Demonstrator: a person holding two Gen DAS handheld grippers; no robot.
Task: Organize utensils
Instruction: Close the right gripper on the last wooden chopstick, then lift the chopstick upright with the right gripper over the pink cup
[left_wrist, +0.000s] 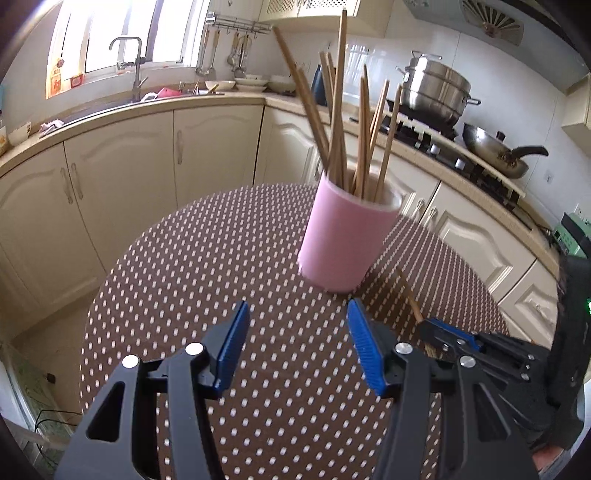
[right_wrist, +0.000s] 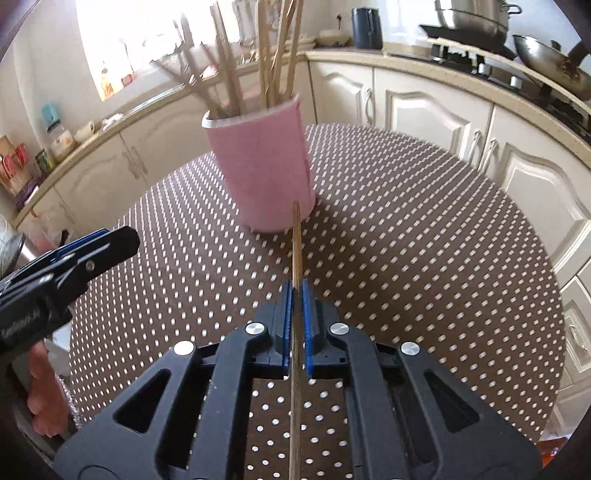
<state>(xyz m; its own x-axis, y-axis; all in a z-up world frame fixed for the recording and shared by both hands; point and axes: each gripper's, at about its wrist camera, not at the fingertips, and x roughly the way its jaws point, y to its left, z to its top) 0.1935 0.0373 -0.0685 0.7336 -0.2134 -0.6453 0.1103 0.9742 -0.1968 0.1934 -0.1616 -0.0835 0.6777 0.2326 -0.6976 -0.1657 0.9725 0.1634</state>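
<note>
Wooden chopstick (right_wrist: 296, 243) sits clamped in the right tongs (right_wrist: 295, 295), pointing at a pink holder (right_wrist: 262, 166) of chopsticks (left_wrist: 347, 122). Left tongs (left_wrist: 295, 314) hang apart above the dotted surface (left_wrist: 221, 258).

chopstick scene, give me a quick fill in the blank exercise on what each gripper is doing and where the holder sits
1. The right gripper is shut on a single ____.
2. The left gripper is ____ and holds nothing.
3. The chopsticks stand in a holder coloured ____.
4. The holder stands on a table whose brown cover is patterned with white ____.

Missing words: chopstick; open; pink; dots
</note>
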